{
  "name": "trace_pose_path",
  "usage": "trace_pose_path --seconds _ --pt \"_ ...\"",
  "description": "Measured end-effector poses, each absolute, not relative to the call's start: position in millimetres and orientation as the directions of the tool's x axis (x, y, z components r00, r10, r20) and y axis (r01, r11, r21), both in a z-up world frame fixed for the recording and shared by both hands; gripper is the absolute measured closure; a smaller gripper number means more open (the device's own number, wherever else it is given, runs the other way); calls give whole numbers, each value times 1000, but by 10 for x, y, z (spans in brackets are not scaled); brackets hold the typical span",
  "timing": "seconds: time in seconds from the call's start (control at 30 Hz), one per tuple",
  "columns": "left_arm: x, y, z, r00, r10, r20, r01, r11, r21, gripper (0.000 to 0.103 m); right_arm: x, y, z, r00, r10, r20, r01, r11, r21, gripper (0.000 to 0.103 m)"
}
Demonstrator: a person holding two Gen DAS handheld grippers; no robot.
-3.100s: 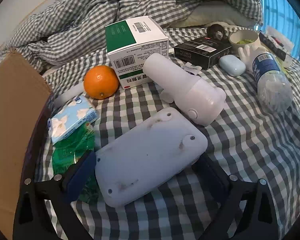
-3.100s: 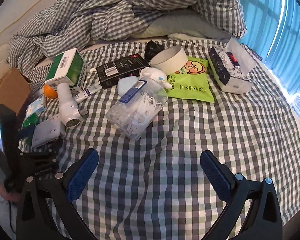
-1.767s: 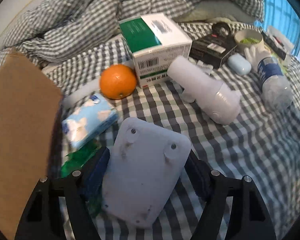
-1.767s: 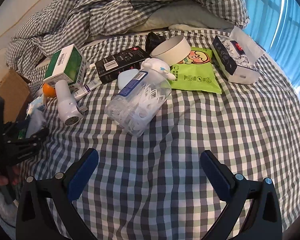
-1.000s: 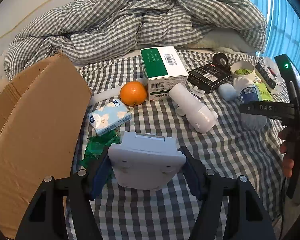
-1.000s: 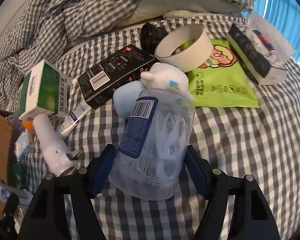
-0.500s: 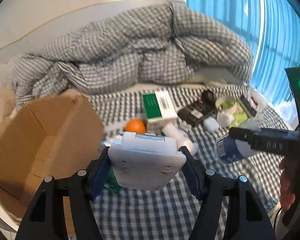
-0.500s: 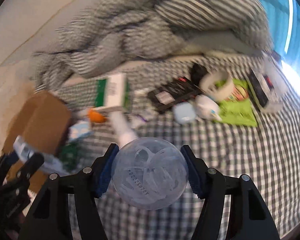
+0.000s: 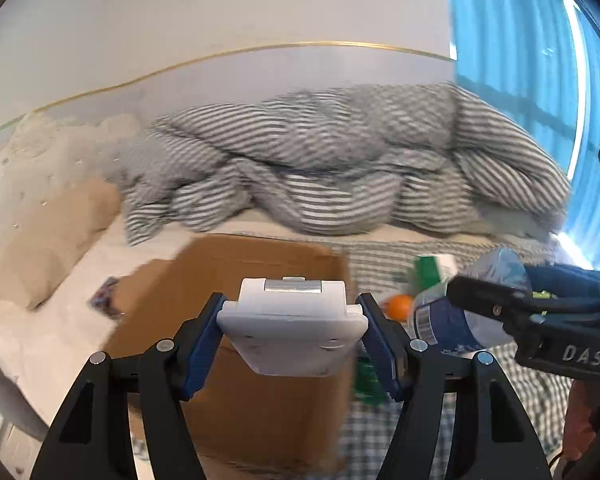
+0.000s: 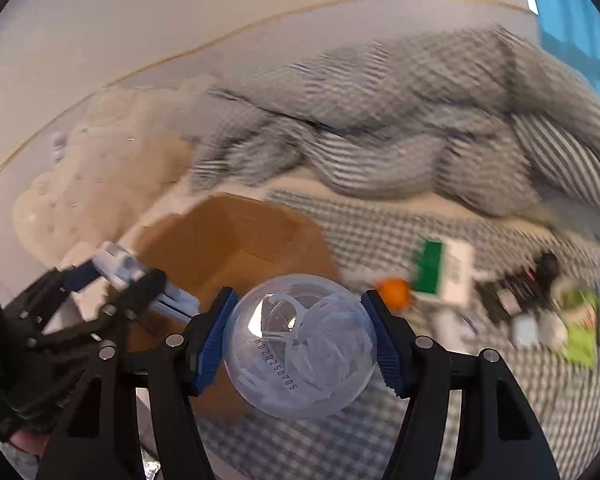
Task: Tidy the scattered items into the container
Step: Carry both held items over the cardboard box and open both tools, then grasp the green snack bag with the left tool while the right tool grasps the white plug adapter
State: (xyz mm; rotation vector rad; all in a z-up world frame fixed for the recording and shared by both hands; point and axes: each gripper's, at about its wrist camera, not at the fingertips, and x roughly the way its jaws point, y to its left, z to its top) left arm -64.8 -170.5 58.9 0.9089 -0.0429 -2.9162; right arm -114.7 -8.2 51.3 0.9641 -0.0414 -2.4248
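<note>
Left wrist view showed the left gripper (image 9: 292, 334) clamped on a flat white device (image 9: 292, 332), both blue pads pressed to its sides, held up in front of the open cardboard box (image 9: 260, 280). Right wrist view had the right gripper (image 10: 299, 344) gripping a clear plastic jar (image 10: 299, 346) of white picks, bottom toward the camera. An orange (image 10: 395, 293) and a green-and-white carton (image 10: 444, 271) lay blurred on the checked bedsheet (image 10: 520, 392).

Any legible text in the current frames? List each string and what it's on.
"DAS": white letters on the black body of the right gripper.
"HD20250705", first characters uncertain: printed on the base of the clear jar.
Barcode label on the jar's blue wrap: too blurred.
Green-and-white box, black box, green packet: print too blurred.
</note>
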Motion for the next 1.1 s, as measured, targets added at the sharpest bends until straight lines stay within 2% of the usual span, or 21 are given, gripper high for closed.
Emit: trace_pose_path --seconds 0.13,0.4,0.47,0.5,0.53,0.57,0.6,0.87,1.1 --pt "-733 -2116 316 -772 -170 -613 155 -985 78 36 -1261 -588 485 -580 -512 -634 514 -834 203 40" --pt "-957 -2352 -332 -692 -175 -700 190 -980 57 36 -1486 -1112 -107 -487 -486 -725 549 -816 178 39" --pt "-934 -2324 -348 -712 -186 -677 191 -979 68 34 -1480 -1086 -175 -482 -487 -729 553 -814 179 39" --pt "-907 -2293 -327 -724 -188 -664 188 -980 73 25 -1475 -1066 -174 -484 -483 -730 549 -817 177 32" --pt "-893 -2270 -294 -734 -186 -654 183 -980 74 19 -1467 -1046 -155 -494 -478 -726 544 -821 170 19" --pt "-874 -2233 -246 -747 -183 -639 177 -981 75 10 -1445 -995 -110 -516 -474 -713 538 -828 161 17" --pt "-853 -2188 -192 -761 -183 -622 172 -982 79 6 -1432 -953 -54 -537 -472 -699 533 -832 153 16" --pt "-800 -1675 187 -817 -125 -563 93 -992 86 1 -1304 -193 292 -635 -447 -630 460 -874 157 16" --pt "-844 -867 103 -816 15 -577 -65 -996 66 0 -1258 870 210 -701 -290 -651 287 -951 114 16"
